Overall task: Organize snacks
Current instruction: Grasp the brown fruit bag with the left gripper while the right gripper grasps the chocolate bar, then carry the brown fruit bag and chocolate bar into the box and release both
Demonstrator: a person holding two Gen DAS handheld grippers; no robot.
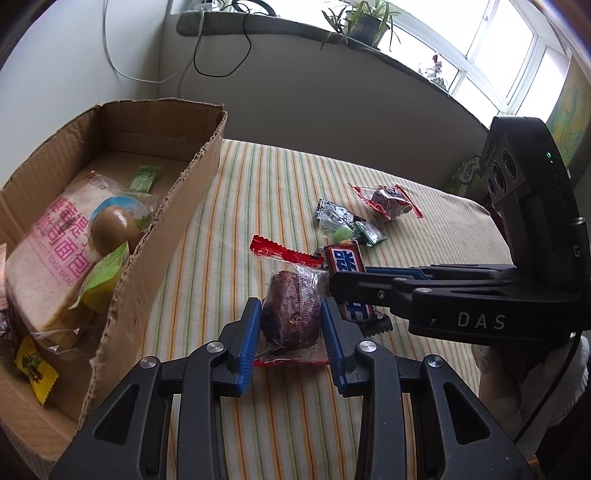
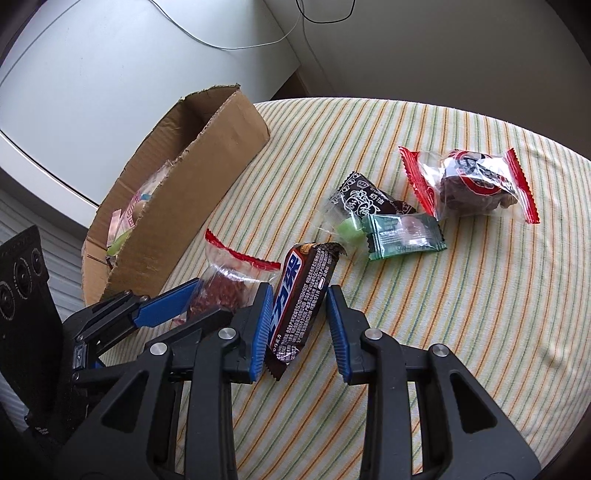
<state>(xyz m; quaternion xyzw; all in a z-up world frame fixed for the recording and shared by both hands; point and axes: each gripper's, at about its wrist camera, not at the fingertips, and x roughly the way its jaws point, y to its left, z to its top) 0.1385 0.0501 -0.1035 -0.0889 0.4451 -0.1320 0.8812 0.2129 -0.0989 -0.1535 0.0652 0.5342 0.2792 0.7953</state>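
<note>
Cardboard box [image 1: 162,221] at the left already holds a toast bread bag [image 1: 55,251], a kiwi [image 1: 114,229] and small sweets, so the sorting is judged partly complete. Left gripper [image 1: 291,325] has its pads pressed against a wrapped date cake [image 1: 291,314] lying on the striped cloth [image 2: 443,332] beside the box; right gripper [image 2: 297,321] stands open astride the chocolate bar [image 2: 303,295], gripping nothing. Outstanding to the right: a green candy [image 2: 402,232], a dark candy [image 2: 365,197] and a second date cake [image 2: 472,184].

A striped cloth [image 1: 280,177] in yellow, green and orange covers the worktop. Behind it stands a plain pale wall [image 1: 314,92] with hanging cables [image 1: 221,55]. Far right, a daylit window [image 1: 509,51] sits above a sill [image 1: 295,27] carrying potted plants [image 1: 365,20].
</note>
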